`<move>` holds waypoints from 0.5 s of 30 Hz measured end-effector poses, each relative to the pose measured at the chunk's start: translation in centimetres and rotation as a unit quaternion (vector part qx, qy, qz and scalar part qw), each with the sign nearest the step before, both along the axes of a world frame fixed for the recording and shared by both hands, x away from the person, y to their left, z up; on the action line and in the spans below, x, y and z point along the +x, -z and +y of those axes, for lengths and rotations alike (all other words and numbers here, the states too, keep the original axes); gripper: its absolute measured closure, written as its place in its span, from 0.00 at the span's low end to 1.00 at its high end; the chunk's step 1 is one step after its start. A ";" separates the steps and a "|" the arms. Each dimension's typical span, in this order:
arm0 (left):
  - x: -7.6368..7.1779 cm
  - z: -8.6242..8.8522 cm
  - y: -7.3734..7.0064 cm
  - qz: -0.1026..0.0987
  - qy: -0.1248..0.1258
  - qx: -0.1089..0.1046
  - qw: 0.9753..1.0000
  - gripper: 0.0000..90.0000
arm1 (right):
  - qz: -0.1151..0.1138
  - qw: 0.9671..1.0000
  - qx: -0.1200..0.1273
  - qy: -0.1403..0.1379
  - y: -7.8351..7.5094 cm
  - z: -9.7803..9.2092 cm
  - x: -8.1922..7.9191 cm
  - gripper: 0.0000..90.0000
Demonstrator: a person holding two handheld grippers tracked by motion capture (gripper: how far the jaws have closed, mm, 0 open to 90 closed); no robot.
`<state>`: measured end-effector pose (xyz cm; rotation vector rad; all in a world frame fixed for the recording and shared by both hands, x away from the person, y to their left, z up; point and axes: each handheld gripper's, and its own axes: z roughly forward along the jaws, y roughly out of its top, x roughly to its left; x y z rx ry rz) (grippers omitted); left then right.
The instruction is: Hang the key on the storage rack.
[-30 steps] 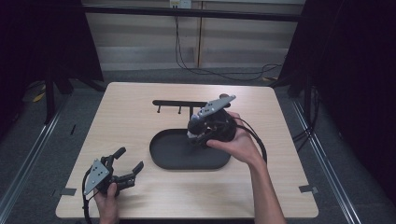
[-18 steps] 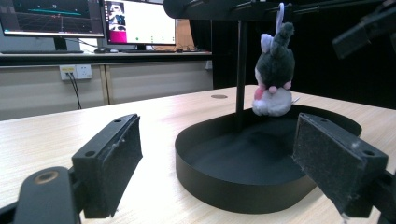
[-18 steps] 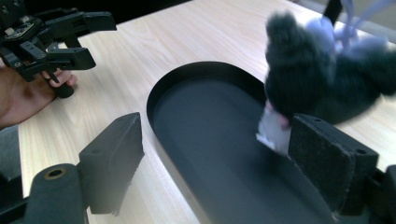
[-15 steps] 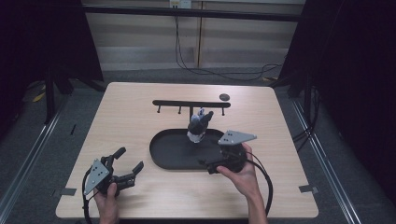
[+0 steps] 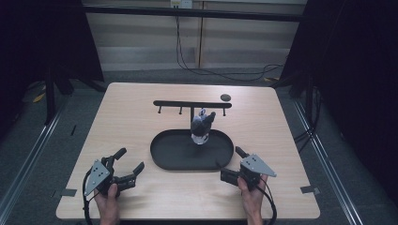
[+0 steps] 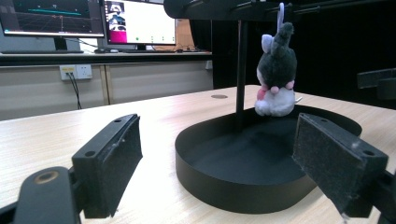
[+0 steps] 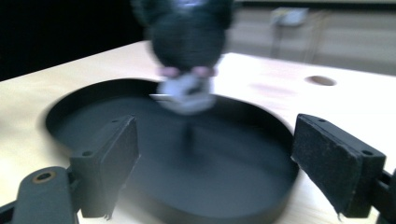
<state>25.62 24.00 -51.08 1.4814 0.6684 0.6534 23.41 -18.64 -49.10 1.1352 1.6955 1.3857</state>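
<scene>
A little plush toy is hanging from the rack over the black tray, middle of the frame. Both tongs — left, right — are sitting apart and empty near the bottom. I'd say leave the toy alone — it's hanging fine.

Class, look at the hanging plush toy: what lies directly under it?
Under the plush toy lies the black oval tray, with the rack's post standing in it. The toy's bottom hides the tray floor beneath it.
</scene>
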 end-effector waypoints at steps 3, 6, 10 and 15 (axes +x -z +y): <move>0.0 0.0 0.0 0.000 0.000 0.001 1.000 0.17 | -0.033 0.999 0.004 0.015 1.0 -0.2 -0.8 0.16; 0.0 0.0 0.0 0.000 0.000 0.000 1.000 0.17 | -0.060 0.998 0.016 0.027 1.7 -0.3 -1.4 0.16; 0.0 0.0 0.0 0.000 0.000 0.000 1.000 0.17 | -0.093 0.995 0.032 0.015 2.0 -0.7 -2.0 0.15; 0.0 0.0 0.0 0.000 0.000 -0.001 1.000 0.17 | -0.098 0.994 0.037 0.023 2.0 -0.8 -2.2 0.15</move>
